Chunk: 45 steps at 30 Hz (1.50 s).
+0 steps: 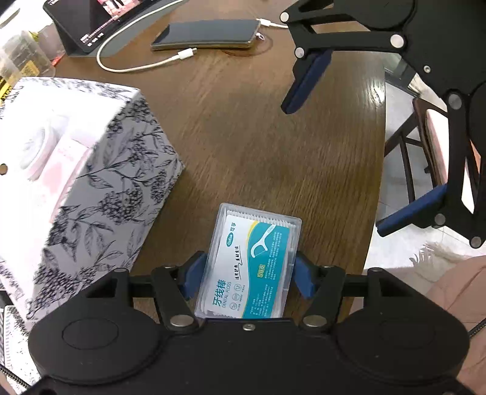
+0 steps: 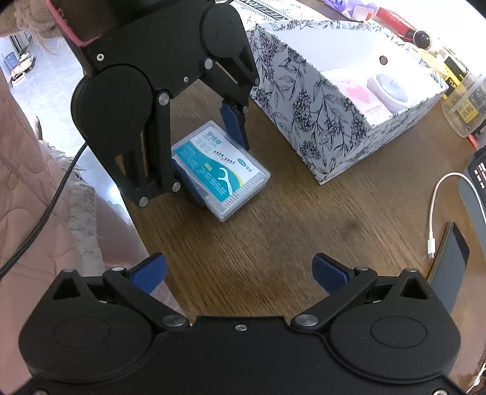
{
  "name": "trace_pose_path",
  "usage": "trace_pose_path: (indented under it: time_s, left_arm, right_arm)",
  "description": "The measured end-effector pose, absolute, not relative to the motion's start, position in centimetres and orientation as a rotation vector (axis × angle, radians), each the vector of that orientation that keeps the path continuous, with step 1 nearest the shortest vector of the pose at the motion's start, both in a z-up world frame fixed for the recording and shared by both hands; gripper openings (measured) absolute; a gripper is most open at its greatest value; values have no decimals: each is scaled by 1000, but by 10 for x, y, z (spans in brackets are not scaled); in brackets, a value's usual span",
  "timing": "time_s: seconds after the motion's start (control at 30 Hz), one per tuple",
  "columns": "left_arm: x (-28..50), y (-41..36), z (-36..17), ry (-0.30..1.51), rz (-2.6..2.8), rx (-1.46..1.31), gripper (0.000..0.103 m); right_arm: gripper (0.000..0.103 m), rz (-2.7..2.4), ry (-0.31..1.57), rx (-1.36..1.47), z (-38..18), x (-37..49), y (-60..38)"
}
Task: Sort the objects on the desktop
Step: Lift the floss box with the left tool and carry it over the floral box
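Observation:
A clear plastic dental floss box (image 1: 252, 261) with a teal label sits between the blue pads of my left gripper (image 1: 246, 278), which is shut on its sides at the wooden table's near edge. It also shows in the right wrist view (image 2: 221, 170), with the left gripper (image 2: 209, 161) around it. A floral open box (image 1: 91, 170) stands just left of it; it holds a white round jar (image 2: 388, 91) and a pink packet (image 2: 358, 94). My right gripper (image 2: 240, 273) is open and empty, seen at upper right in the left wrist view (image 1: 358, 161).
A phone (image 1: 209, 33) with a white charging cable (image 1: 142, 65) lies at the far side, beside a tablet (image 1: 91, 21). A clear plastic container (image 2: 464, 103) and small items stand behind the floral box. The table edge (image 1: 376, 182) runs on the right, with a chair beyond.

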<state>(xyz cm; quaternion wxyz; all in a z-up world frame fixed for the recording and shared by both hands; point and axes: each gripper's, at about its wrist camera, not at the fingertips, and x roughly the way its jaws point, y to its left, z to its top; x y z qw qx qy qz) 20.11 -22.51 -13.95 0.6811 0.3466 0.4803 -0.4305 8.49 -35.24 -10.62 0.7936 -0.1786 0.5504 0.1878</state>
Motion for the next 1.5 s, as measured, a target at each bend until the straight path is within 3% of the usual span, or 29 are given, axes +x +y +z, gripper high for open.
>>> trace_pose_path:
  time_s: [0.7,1.5]
  left_arm:
    - [195,-182,-39,967,-925,615,60]
    - [235,-172,20,859,-891,548,60]
  right_arm:
    - [103,329,1117,-449,-56,105,-331]
    - [103,255,1083,-301,-17,139,-353]
